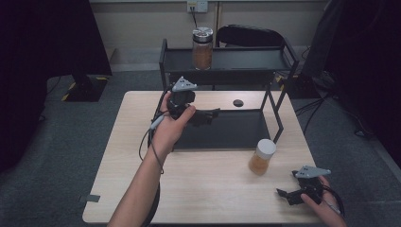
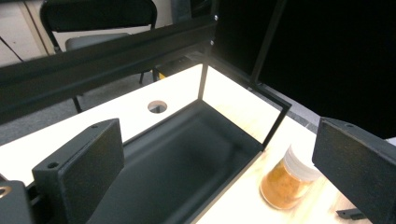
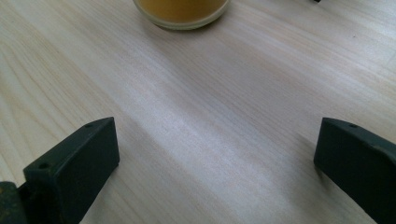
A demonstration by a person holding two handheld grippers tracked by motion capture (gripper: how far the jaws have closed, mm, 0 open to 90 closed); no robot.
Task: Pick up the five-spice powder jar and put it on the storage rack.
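Observation:
A jar of orange powder with a white lid (image 1: 261, 157) stands on the wooden table, just in front of the right corner of a black two-tier rack (image 1: 279, 71). A second jar with a silver lid (image 1: 202, 47) stands on the rack's top shelf. My left gripper (image 1: 208, 116) hovers over the left end of the rack's lower tray (image 1: 236, 132), jaws open and empty. In the left gripper view (image 2: 215, 144) the tray (image 2: 177, 163) and the white-lidded jar (image 2: 289, 179) lie ahead. My right gripper (image 1: 286, 195) rests low near the table's front right corner, open, a little short of the jar (image 3: 180, 11).
A round cable hole (image 1: 238, 102) sits in the table behind the tray. A black chair (image 1: 250, 35) stands beyond the rack. The rack's thin upright posts (image 1: 274, 111) frame the tray's right end. Bare tabletop (image 1: 198, 184) spreads across the front.

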